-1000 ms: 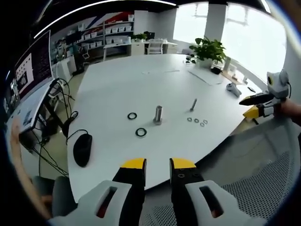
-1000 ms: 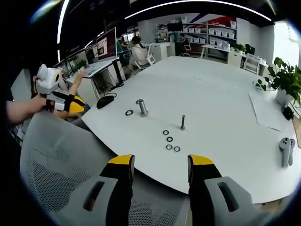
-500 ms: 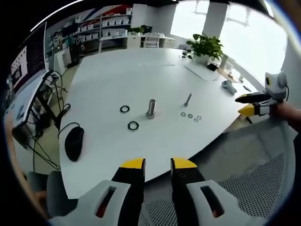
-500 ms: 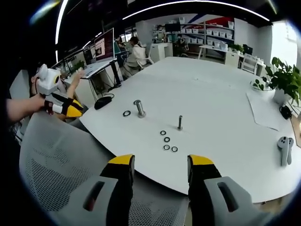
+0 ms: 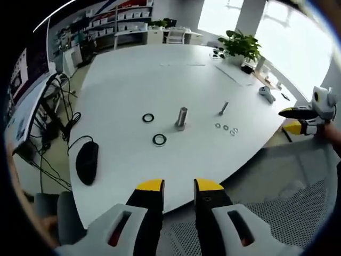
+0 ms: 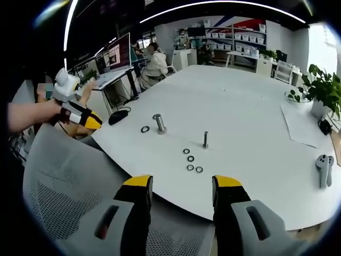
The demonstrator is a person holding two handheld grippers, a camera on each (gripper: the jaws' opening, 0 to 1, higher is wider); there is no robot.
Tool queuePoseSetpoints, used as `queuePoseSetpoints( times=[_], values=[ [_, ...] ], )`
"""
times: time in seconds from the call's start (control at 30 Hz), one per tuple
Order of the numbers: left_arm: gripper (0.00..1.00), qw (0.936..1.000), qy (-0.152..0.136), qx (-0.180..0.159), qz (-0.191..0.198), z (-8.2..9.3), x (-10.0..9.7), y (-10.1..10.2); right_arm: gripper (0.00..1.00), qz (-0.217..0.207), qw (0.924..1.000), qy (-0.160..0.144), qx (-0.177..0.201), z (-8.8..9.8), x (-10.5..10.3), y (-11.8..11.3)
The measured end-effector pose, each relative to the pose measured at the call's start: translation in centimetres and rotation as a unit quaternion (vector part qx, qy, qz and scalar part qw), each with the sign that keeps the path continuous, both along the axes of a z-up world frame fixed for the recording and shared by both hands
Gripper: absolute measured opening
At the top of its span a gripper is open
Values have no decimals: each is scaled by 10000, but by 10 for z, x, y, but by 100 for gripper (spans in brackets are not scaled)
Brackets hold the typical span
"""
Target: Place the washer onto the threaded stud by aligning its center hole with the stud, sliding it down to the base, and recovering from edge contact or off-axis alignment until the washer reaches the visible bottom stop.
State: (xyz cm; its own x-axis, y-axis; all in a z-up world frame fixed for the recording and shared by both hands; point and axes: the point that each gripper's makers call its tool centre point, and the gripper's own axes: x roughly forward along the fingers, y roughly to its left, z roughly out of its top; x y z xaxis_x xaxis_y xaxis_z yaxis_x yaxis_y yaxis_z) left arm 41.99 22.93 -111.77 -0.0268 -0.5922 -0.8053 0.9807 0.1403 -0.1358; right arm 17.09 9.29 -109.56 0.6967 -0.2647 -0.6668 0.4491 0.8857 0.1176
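On the white table a thick threaded stud stands upright, with two black washers lying flat beside it. A thin stud stands further right, next to several small washers. My left gripper hovers off the table's near edge, its jaws a narrow gap apart and empty. My right gripper is open and empty, also short of the table. From that side I see the thick stud, a black washer, the thin stud and the small washers.
A mesh chair back lies under both grippers. A black mouse and cables sit at the table's left end. A grey controller, papers and a potted plant occupy the far side. A person sits at a desk behind.
The left gripper has shifted a little toward the table, so its view has moved. The right gripper has hardly moved. The studs and washers lie where they were.
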Motion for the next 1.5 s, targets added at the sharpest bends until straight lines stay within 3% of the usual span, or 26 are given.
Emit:
queuePoseSetpoints(
  times=[0.2, 0.33, 0.4, 0.43, 0.53, 0.6, 0.73, 0.8, 0.83, 0.93, 1.07, 1.2, 1.23, 1.37, 1.5],
  values=[
    [24, 9999, 50, 99, 19, -7, 5, -21, 47, -7, 10000, -41, 16, 2, 0, 0],
    [24, 9996, -2, 255, -112, -22, 6, -35, 47, 80, 10000, -15, 22, 1, 2, 3],
    [24, 9975, 587, 272, 288, -39, 4, -45, 47, 66, 10000, -34, 23, 2, 2, 2],
    [24, 9967, 653, 354, 313, -41, -1, -42, 47, 30, 10000, -58, 28, 2, 2, 2],
    [24, 9984, 232, 520, 39, -49, 3, -45, 47, 8, 10000, -76, 44, 2, 1, 1],
    [24, 9982, 130, 578, -85, -61, 9, -53, 47, 54, 10000, -39, 34, 1, 1, 1],
    [26, 9972, 181, 726, -84, -68, 17, -60, 47, 74, 10000, -35, 40, 1, 2, 2],
    [26, 9967, 198, 783, -14, -80, 29, -72, 47, 75, 10000, -41, 31, 1, 2, 2],
    [27, 9966, 197, 802, 18, -74, 28, -69, 47, 75, 10000, -41, 28, 1, 2, 1],
    [28, 9957, 205, 901, 23, -77, 28, -75, 47, 78, 10000, -57, 25, 2, 2, 2],
    [30, 9942, 79, 1056, -162, -93, 37, -95, 47, 84, 9999, -55, 25, 1, 3, 1],
    [30, 9906, -197, 1268, -468, -92, 37, -93, 46, 99, 9999, -49, 26, 1, 3, 2],
    [30, 9888, -285, 1344, -578, -98, 49, -101, 46, 100, 9999, -46, 26, 1, 3, 2],
    [30, 9828, -363, 1636, -779, -103, 48, -95, 46, 93, 9999, -47, 24, 1, 2, 1],
    [30, 9817, -343, 1722, -740, -112, 53, -103, 46, 76, 9999, -69, 36, 1, 2, 1]
  ],
)
